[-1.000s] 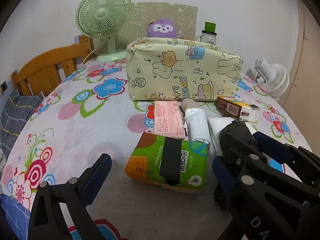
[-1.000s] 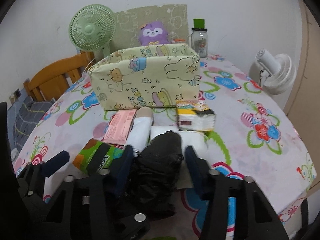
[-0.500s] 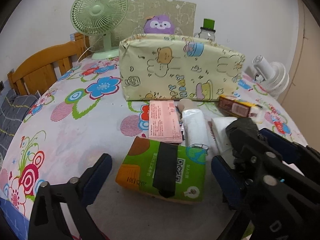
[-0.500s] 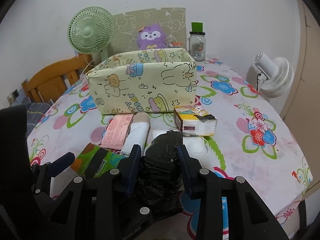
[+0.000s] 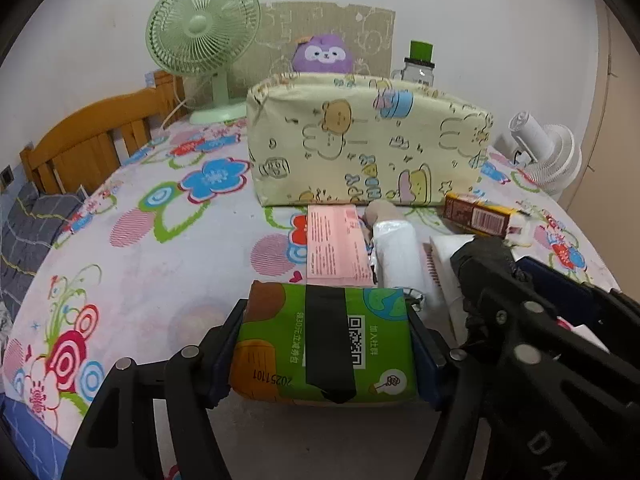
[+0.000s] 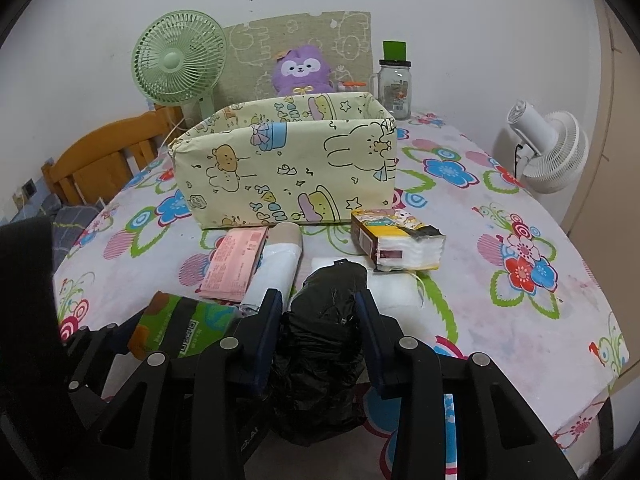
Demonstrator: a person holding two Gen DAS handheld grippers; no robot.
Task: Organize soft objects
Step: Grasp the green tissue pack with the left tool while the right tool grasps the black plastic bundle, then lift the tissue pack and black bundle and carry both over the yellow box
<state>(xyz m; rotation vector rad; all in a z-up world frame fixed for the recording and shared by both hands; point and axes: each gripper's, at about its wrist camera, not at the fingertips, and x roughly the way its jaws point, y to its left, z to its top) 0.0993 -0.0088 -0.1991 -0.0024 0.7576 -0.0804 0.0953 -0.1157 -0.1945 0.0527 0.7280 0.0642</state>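
Your right gripper (image 5: pixel 532 280) covers most of the white pad (image 5: pixel 444 256). The box (image 5: pixel 368 140) hides the plush (image 5: pixel 322 54) below its face and the jar's (image 5: pixel 418 66) base. Box interior unseen from left wrist.

White wall (image 6: pixel 460 20), wooden chair (image 5: pixel 92 144)

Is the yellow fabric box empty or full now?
Cannot tell fully. In the right wrist view the box is open-topped; only its upper inner walls show, nothing above the rim.
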